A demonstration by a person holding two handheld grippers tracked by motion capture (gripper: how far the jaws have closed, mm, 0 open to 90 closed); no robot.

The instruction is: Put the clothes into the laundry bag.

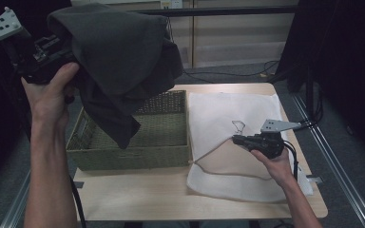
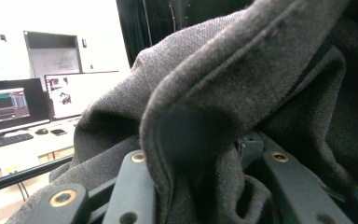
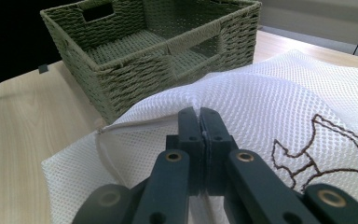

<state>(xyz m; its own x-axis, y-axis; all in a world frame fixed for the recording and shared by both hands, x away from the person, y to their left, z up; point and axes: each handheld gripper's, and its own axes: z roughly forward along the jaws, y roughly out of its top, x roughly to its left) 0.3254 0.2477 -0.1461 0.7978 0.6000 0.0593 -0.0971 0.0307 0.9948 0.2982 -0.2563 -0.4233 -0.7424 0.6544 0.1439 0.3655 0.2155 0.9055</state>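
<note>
Dark knit garment (image 1: 119,61), soft and floppy, hangs bunched in the left gripper (image 1: 52,57) above the woven basket (image 1: 138,142), while the right gripper (image 1: 240,139), clenched on the white mesh bag (image 1: 228,109), pinches its light, limp zip edge on the worktop (image 1: 138,194).

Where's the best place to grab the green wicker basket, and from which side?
Take the wicker basket by a wall's top rim, coming straight down from above. Its woven walls stand upright and open-topped, so one jaw can slip inside and one outside. The cut-out handle in an end wall is another likely hold. The near rim looks freest, since the dark garment hangs over the left end.
</note>
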